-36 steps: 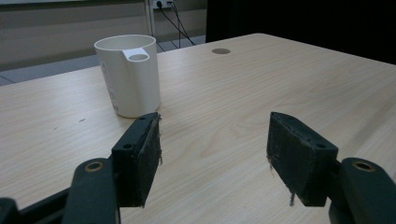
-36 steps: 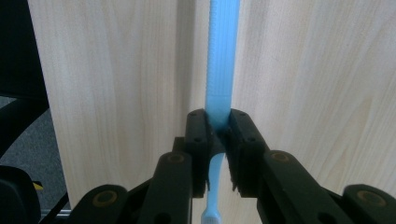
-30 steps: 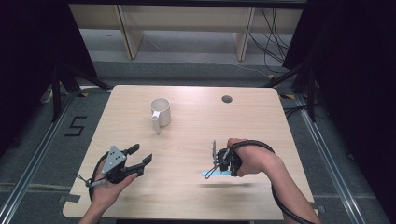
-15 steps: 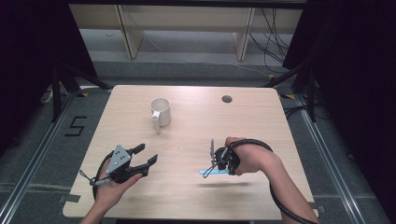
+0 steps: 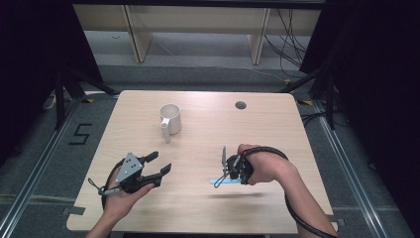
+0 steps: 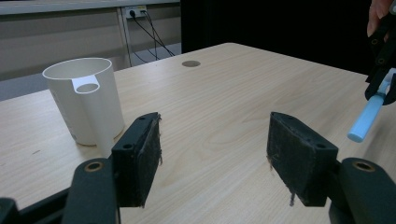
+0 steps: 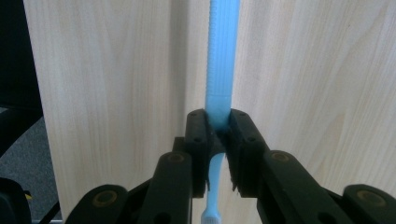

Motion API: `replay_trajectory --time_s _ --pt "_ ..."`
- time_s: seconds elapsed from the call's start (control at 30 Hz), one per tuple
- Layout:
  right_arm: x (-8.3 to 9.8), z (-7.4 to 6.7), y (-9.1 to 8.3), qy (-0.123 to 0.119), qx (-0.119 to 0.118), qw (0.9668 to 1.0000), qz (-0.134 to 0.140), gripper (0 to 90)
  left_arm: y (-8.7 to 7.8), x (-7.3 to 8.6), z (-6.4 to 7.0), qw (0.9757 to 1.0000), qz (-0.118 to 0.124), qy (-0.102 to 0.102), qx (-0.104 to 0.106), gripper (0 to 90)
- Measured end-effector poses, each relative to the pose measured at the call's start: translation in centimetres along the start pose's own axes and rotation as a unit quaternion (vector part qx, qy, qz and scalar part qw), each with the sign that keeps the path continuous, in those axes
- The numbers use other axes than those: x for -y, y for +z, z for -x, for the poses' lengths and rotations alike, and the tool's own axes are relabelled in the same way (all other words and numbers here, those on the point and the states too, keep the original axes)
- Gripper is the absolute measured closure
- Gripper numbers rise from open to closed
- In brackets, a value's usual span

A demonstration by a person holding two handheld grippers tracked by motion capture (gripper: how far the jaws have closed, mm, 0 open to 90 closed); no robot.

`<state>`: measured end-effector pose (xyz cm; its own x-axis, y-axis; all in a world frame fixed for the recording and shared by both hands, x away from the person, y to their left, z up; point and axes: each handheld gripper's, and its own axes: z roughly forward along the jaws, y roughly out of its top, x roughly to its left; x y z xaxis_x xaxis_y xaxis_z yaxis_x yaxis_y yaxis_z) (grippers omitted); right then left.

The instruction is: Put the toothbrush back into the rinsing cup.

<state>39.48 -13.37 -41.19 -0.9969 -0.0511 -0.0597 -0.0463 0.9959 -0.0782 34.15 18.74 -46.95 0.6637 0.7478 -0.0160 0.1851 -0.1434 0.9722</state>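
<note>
Toothbrush [image 7: 219, 56], light blue, is clamped between the right tool's [image 5: 229, 167] jaws above the counter's [image 5: 277, 124] near right part. Left tool [image 5: 157, 164] gapes wide, holding nothing, facing the white cup [image 6: 84, 100].

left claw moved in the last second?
Yes. In the high view the left claw has shifted right and slightly away from the person, toward the white cup, which has stayed put.

Near of the mug [image 5: 171, 119], left tongs [image 5: 157, 164] gape; right tongs [image 5: 226, 171] pinch a blue stick [image 5: 225, 181].
</note>
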Motion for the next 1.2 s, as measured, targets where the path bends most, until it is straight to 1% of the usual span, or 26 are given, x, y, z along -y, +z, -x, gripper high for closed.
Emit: replay_trajectory --time_s 0.1,0.17,0.4,0.43,0.47,0.6,0.63,0.7,0.73,0.8,0.87,0.93,1.0,1.03,1.07,1.1,1.2 --pt "-0.08 -0.06 -0.14 0.006 0.000 1.0000 0.001 79.5 0.04 -0.05 0.02 1.0000 0.003 -0.001 0.000 34.5" --pt "-0.14 0.09 -0.21 -0.004 0.002 1.0000 0.002 79.5 0.03 -0.08 0.00 1.0000 0.002 -0.001 0.000 34.5" --pt "-0.26 0.14 -0.14 -0.005 0.002 1.0000 0.004 79.5 0.05 -0.17 -0.01 1.0000 0.002 -0.001 0.002 34.5" --pt "-0.31 0.14 -0.14 -0.004 0.002 1.0000 0.006 79.5 0.08 -0.19 0.01 1.0000 0.002 0.000 0.002 34.5" --pt "-0.38 0.04 -0.21 0.004 0.000 1.0000 0.003 79.5 0.09 -0.21 0.03 1.0000 0.001 0.001 0.003 34.5" --pt "-0.46 0.25 -0.34 -0.006 0.006 0.9999 0.007 79.5 0.19 -0.30 0.11 1.0000 0.003 0.001 0.004 34.5" --pt "-0.46 0.25 -0.30 -0.002 0.005 0.9999 0.016 79.5 0.19 -0.32 0.12 1.0000 0.003 0.000 0.004 34.5" --pt "-0.46 0.28 -0.33 -0.002 0.006 0.9998 0.018 79.5 0.20 -0.38 0.14 1.0000 0.004 0.001 0.005 34.5" --pt "-0.52 0.33 -0.54 -0.004 0.009 0.9999 0.012 79.5 0.20 -0.40 0.13 1.0000 0.004 0.001 0.005 34.5" --pt "-0.51 0.41 -0.60 -0.005 0.009 0.9998 0.015 79.5 0.21 -0.43 0.11 1.0000 0.005 0.001 0.005 34.5" --pt "-0.50 0.42 -0.60 -0.002 0.008 0.9997 0.022 79.5 0.20 -0.47 0.11 1.0000 0.006 0.001 0.008 34.4" --pt "-0.54 0.40 -0.80 0.004 0.012 0.9998 0.016 79.5 0.22 -0.52 0.11 0.9998 0.010 -0.004 0.016 34.1" --pt "-0.54 0.41 -0.81 0.004 0.012 0.9998 0.016 79.5 0.26 -0.55 0.14 0.9997 0.013 -0.005 0.018 34.1" --pt "-0.47 0.54 -0.58 -0.001 0.007 0.9995 0.032 79.5 0.28 -0.57 0.16 0.9997 0.014 -0.006 0.020 33.9" --pt "-0.51 0.54 -0.82 0.003 0.010 0.9997 0.020 79.5 0.32 -0.58 0.20 0.9996 0.016 -0.007 0.023 33.7" --pt "-0.51 0.58 -0.87 0.001 0.011 0.9998 0.018 79.5 0.35 -0.59 0.24 0.9996 0.016 -0.007 0.024 33.6" --pt "-0.48 0.67 -0.90 -0.002 0.014 0.9996 0.024 79.5 0.53 -0.54 0.38 0.9994 0.018 -0.008 0.030 33.4"
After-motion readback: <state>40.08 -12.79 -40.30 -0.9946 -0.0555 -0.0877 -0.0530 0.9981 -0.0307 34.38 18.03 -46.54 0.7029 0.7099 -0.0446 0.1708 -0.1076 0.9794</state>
